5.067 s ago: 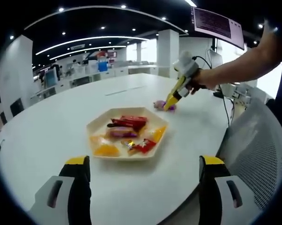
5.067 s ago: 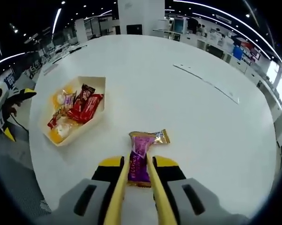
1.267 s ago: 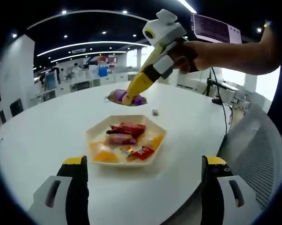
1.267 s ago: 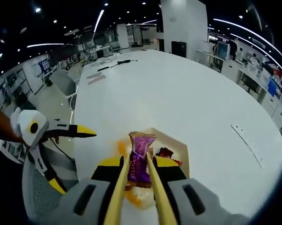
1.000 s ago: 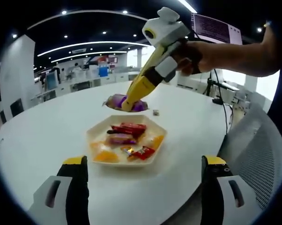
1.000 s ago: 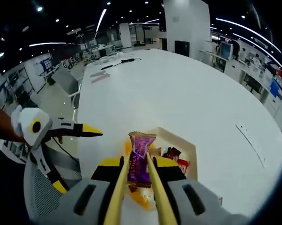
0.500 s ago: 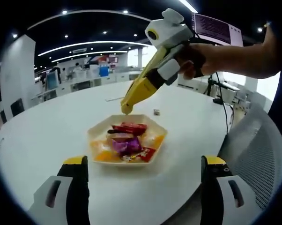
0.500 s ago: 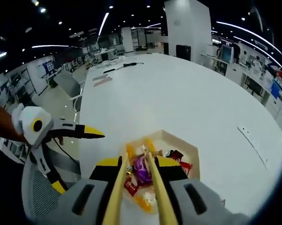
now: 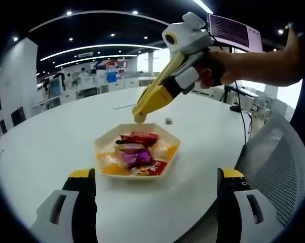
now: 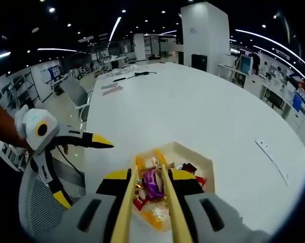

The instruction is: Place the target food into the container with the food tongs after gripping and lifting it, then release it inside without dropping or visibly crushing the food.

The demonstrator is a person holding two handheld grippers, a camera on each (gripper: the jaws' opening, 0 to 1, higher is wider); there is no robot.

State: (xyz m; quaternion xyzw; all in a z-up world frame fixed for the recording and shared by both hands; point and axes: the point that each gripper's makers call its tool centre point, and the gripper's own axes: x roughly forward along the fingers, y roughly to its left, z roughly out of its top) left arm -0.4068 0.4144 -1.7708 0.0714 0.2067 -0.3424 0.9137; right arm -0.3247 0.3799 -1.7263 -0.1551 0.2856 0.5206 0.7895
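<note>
Dropped since 1 s ago, the purple candy [image 9: 136, 157] lies in the tray [image 9: 103, 140] beneath the right gripper [image 9: 138, 117], left gripper [image 9: 152, 182] spread wide; right view: tongs [image 10: 148, 172] parted, empty, best lifted straight clear of the tray.

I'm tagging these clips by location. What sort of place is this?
Most likely a large open-plan office. A big round white table stands in front, a mesh office chair beside it, with desks and monitors behind under long ceiling light strips.
</note>
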